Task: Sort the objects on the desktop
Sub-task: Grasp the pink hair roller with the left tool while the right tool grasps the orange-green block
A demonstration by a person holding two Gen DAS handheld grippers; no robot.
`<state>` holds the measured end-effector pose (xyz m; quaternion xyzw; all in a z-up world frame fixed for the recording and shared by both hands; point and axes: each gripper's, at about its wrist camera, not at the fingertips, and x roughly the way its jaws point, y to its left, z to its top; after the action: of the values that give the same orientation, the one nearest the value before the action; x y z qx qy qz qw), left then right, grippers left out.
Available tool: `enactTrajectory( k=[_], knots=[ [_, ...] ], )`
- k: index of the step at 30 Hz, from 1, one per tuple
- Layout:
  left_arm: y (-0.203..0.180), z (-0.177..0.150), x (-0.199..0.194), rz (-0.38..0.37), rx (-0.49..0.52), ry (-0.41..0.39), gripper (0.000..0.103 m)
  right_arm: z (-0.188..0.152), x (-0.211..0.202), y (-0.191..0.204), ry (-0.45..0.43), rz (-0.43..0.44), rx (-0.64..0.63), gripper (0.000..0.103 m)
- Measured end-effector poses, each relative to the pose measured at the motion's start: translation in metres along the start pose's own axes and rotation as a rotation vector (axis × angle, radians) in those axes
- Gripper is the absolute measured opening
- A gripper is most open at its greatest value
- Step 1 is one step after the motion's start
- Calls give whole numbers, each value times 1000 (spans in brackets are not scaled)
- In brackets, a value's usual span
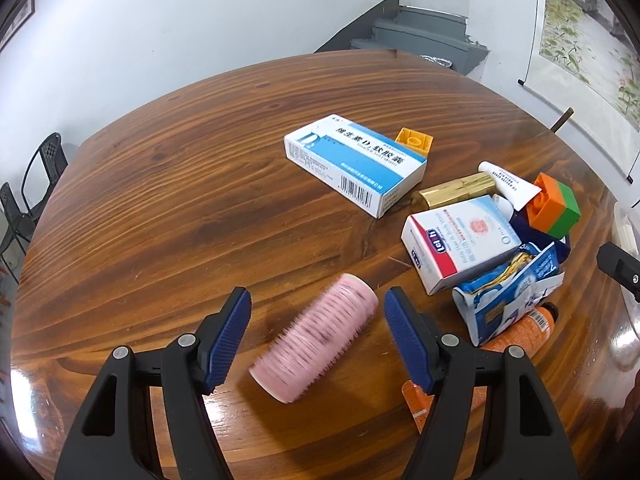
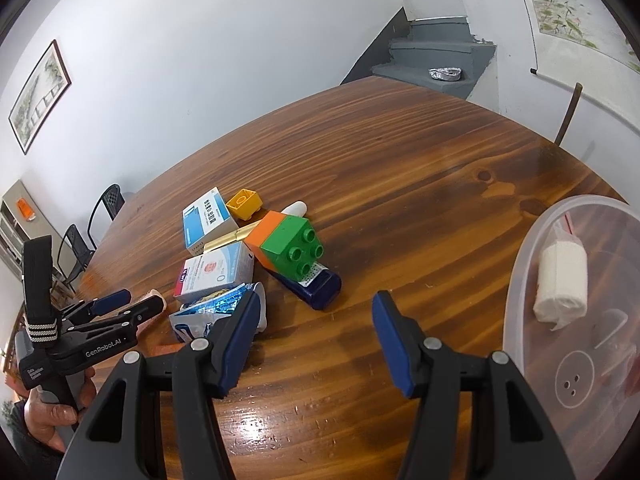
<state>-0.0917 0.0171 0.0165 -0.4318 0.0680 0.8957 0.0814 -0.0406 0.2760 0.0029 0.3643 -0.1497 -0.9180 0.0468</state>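
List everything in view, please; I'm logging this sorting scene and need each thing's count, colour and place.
hair roller: 1, pink, on the table between the left gripper's open fingers, untouched
medicine boxes: 2, white and blue, one mid-table, one with red in the pile
toy blocks: 1 yellow behind the far box; 1 orange-and-green stack on the pile
gold bar-shaped item: 1, between the boxes
white tube: 1, by the blocks
dark blue container: 1, under the block stack
blue-white pouch: 1, pile's near edge
orange bottle: 1, under the pouch
clear bin: 1, right of the table, holding a white bandage roll
wooden table: 1, brown
left gripper: open
right gripper: open, empty
hand: holding the left gripper's handle
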Motion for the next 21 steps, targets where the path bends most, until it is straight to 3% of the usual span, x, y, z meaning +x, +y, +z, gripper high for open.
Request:
enactTrajectory(
  k=[16,20,21],
  knots=[
    [1,-7,5,-11,37,31,71,-5,4,3,13,-13,-35,63],
    [-1,-7,4,-79,13,29,31,-6,5,5,10,-22,-43,63],
    [-3,-7,4,-77,15,27,31,-6,4,5,7,-22,-44,63]
  ],
)
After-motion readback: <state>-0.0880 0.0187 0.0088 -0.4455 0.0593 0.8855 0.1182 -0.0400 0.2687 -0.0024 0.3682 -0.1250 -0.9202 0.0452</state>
